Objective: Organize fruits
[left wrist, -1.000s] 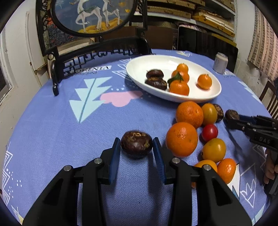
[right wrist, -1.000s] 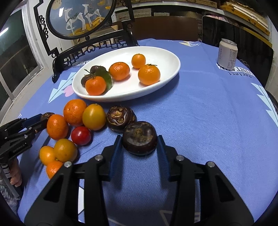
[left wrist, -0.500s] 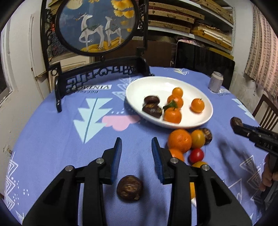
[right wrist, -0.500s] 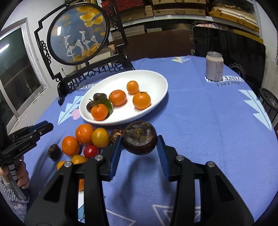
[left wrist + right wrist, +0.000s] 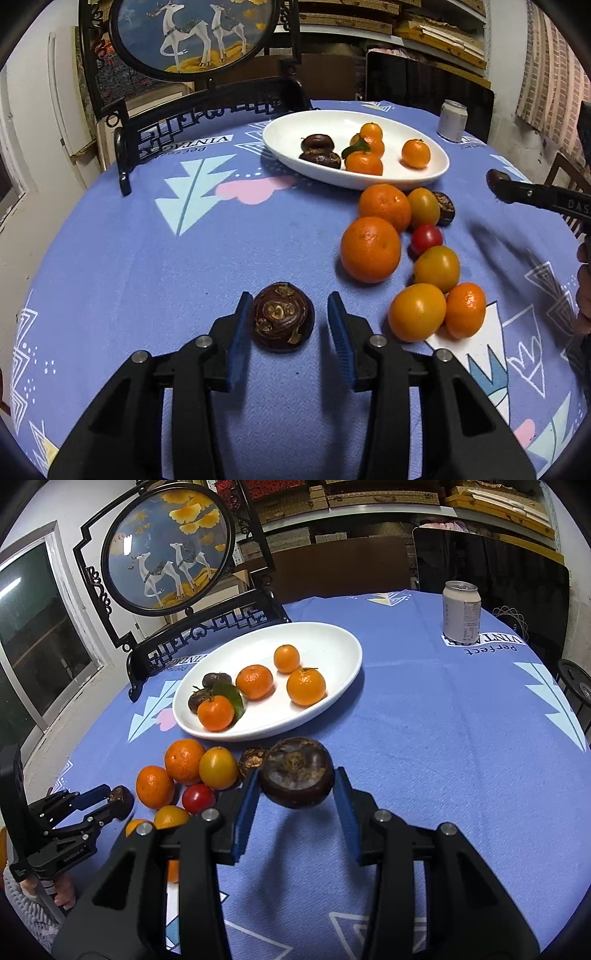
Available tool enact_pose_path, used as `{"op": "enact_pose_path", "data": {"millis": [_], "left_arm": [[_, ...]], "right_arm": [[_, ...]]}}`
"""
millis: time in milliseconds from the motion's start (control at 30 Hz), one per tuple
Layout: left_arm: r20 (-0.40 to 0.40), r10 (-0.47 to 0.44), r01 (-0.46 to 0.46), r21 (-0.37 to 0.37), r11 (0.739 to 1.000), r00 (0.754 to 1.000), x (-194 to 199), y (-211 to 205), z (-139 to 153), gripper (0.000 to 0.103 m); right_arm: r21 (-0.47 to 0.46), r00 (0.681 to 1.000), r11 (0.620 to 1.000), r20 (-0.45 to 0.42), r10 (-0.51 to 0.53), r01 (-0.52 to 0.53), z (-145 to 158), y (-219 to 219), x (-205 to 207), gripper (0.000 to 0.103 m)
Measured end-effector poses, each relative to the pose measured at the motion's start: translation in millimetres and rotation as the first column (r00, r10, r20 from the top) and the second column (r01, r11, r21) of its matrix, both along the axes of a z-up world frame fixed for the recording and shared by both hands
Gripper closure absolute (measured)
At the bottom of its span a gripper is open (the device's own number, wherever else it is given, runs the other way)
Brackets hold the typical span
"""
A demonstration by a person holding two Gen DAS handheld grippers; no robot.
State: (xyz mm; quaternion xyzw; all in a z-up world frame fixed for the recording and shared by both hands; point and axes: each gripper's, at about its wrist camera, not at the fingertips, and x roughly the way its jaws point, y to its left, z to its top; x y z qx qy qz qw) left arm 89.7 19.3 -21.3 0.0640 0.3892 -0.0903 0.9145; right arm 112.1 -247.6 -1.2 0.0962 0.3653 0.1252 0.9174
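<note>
While the white oval ceramic plate (image 5: 343, 672) holds 4 small orange mandarins + 2 dark brown water chestnuts, approx 9 fruits sit loose on the blue patterned tablecloth (image 5: 147, 258), so roughly 1/3 done. Right gripper (image 5: 295, 797) clamped on a dark brown round chestnut (image 5: 296, 777), lifted, near plate. Left gripper (image 5: 290, 325) jaws apart, straddling another brown chestnut (image 5: 282, 321) lying on cloth.
</note>
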Motion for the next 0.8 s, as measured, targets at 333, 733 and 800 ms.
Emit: {"op": "enact_pose_path", "data": {"millis": [333, 733, 800], "left_arm": [[-0.072, 0.035, -0.037, -0.025, 0.999, 0.997, 10.9, 8.4, -10.8, 0.060], [0.027, 0.050, -0.048, -0.052, 0.997, 0.998, 22.8, 4.7, 24.8, 0.063], [0.059, 0.045, -0.042, -0.039, 0.998, 0.997, 35.3, -2.0, 39.8, 0.063]], "right_arm": [[0.011, 1.000, 1.000, -0.002, 0.012, -0.012, 0.6, 0.6, -0.8, 0.061], [0.035, 0.999, 0.999, 0.040, -0.002, 0.000, 13.4, -2.4, -5.0, 0.061], [0.044, 0.999, 0.999, 0.052, -0.003, 0.001, 23.3, -4.5, -1.3, 0.061]]}}
